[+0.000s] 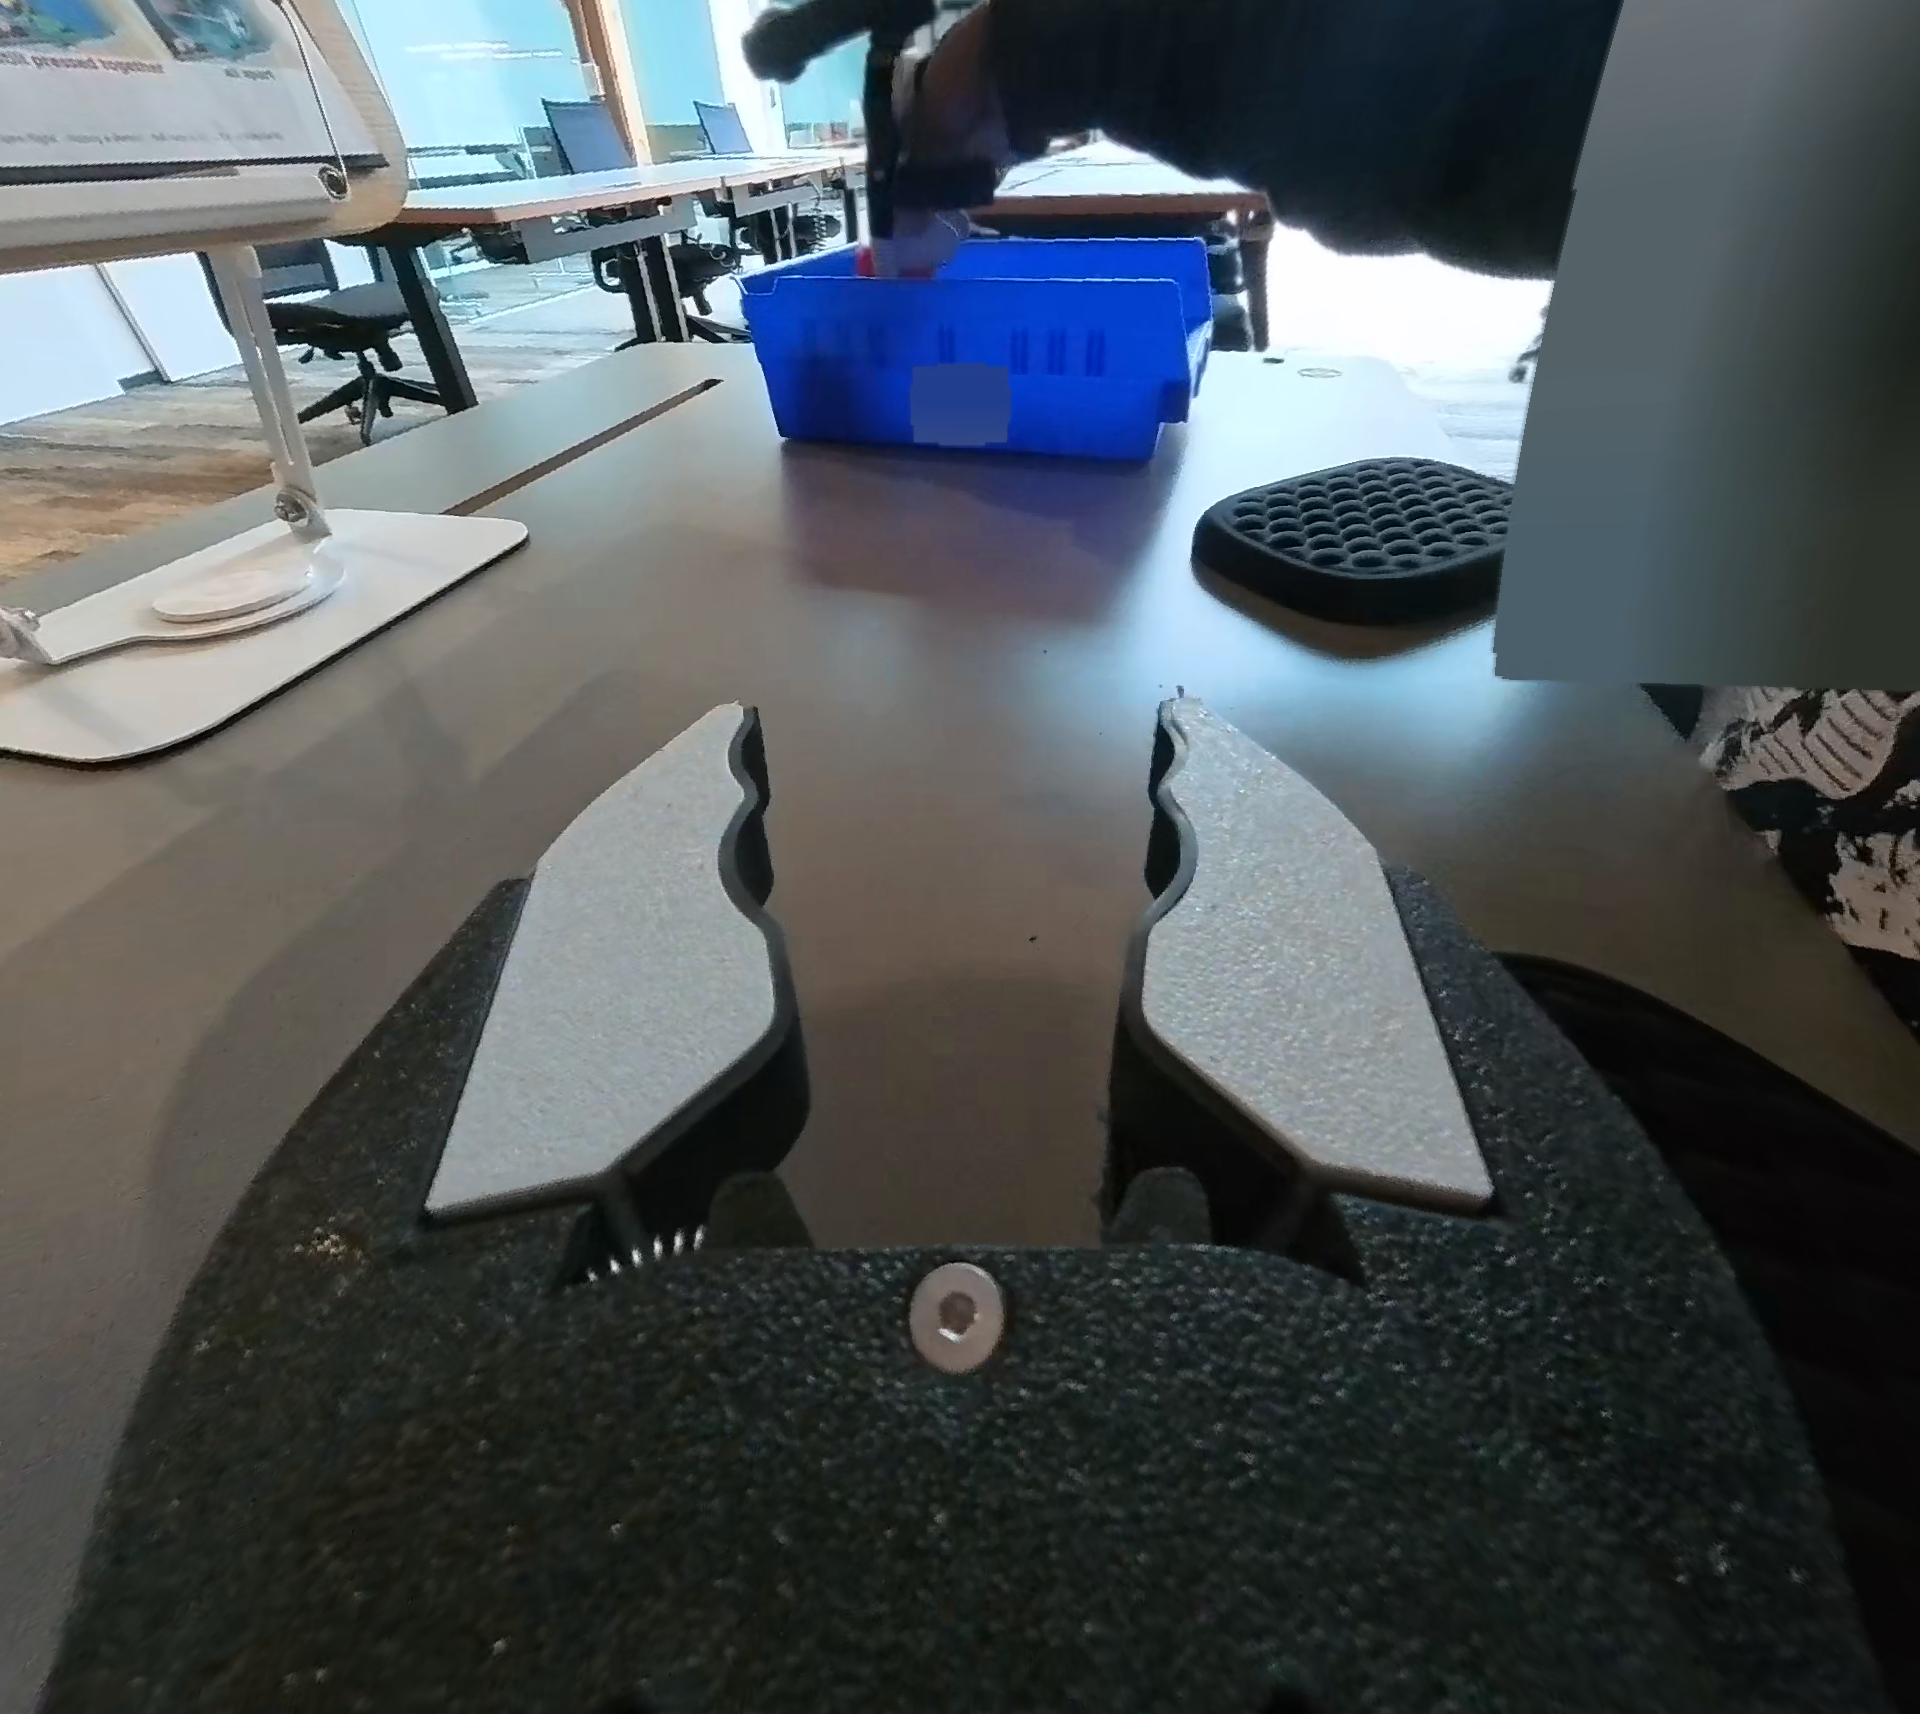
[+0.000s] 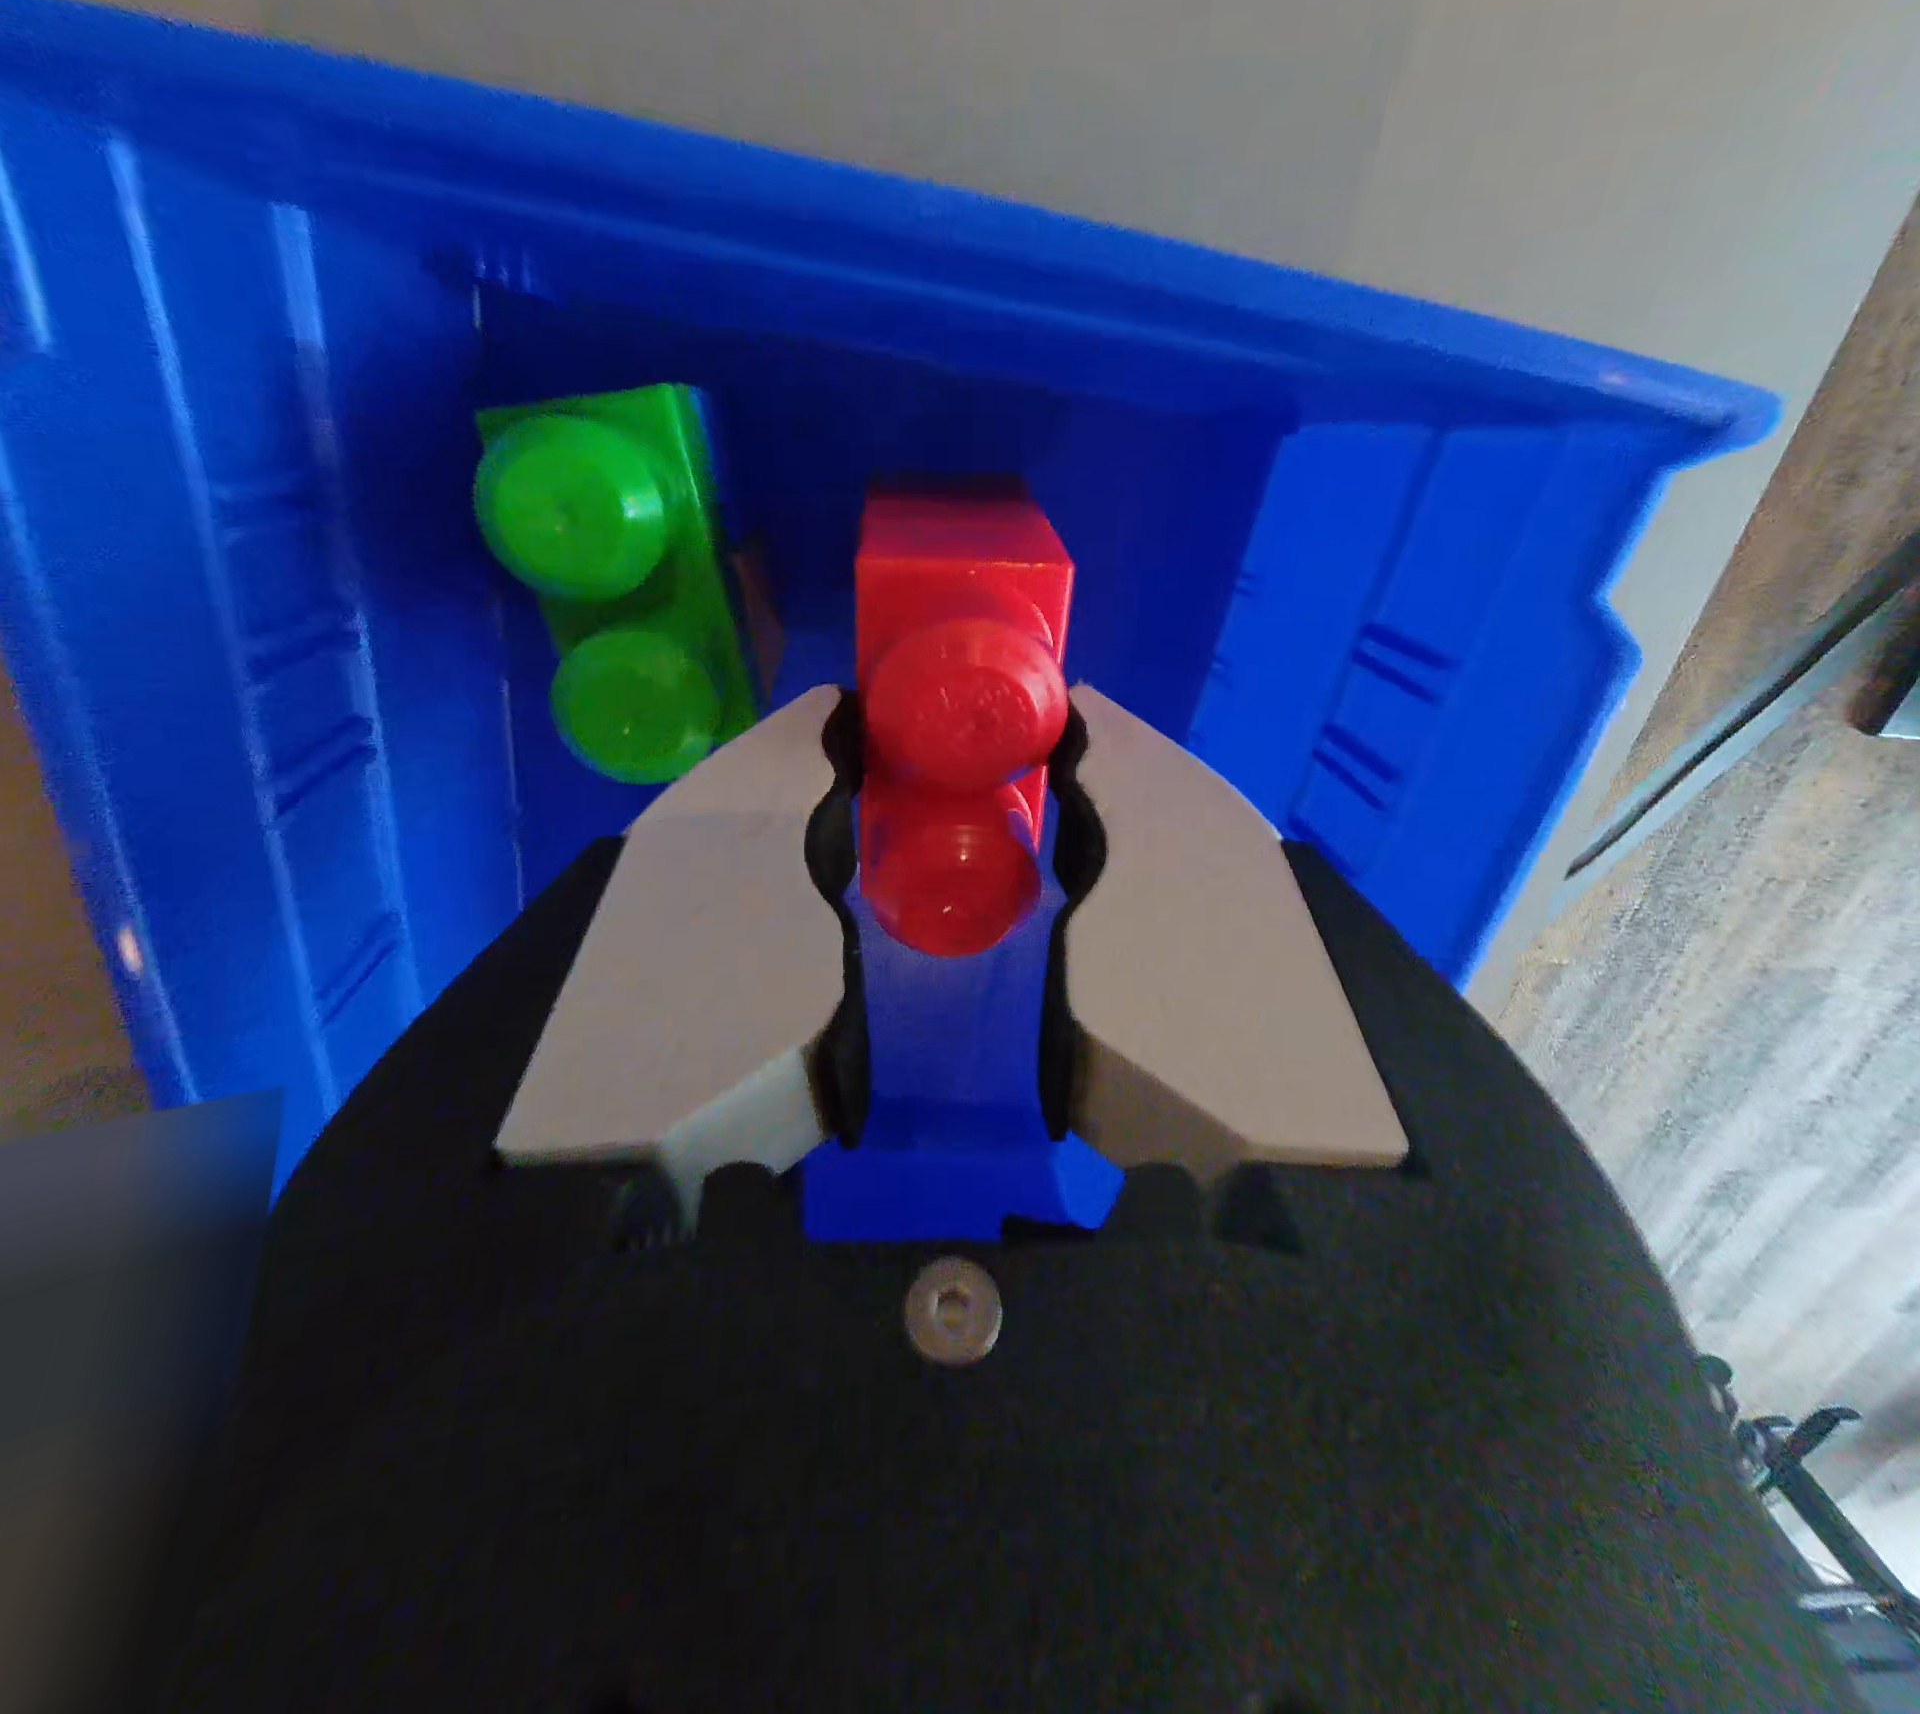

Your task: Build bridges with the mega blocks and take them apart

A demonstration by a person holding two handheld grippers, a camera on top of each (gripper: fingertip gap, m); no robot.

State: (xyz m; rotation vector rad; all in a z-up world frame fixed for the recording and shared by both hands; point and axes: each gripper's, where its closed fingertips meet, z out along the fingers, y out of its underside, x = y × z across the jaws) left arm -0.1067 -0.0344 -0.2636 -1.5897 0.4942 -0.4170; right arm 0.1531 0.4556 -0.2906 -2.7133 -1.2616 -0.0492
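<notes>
Right tongs (image 2: pixel 958 729) closed on the red block (image 2: pixel 961 615) inside the blue bin (image 2: pixel 1039 293), green block (image 2: pixel 608 563) just left of them (light, stiff, slick plastic—best pinched across flat sides), while left tongs (image 1: pixel 961 719) gape empty over the surface (image 1: pixel 987 584).

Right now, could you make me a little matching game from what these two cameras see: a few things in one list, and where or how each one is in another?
Things
1. red block
2. green block
3. left gripper
4. black mat

States
A. open, holding nothing
B. lying loose in the blue bin
C. on the table, beside the bin
D. pinched by the right gripper

Pairs: 1-D, 2-B, 3-A, 4-C
</notes>
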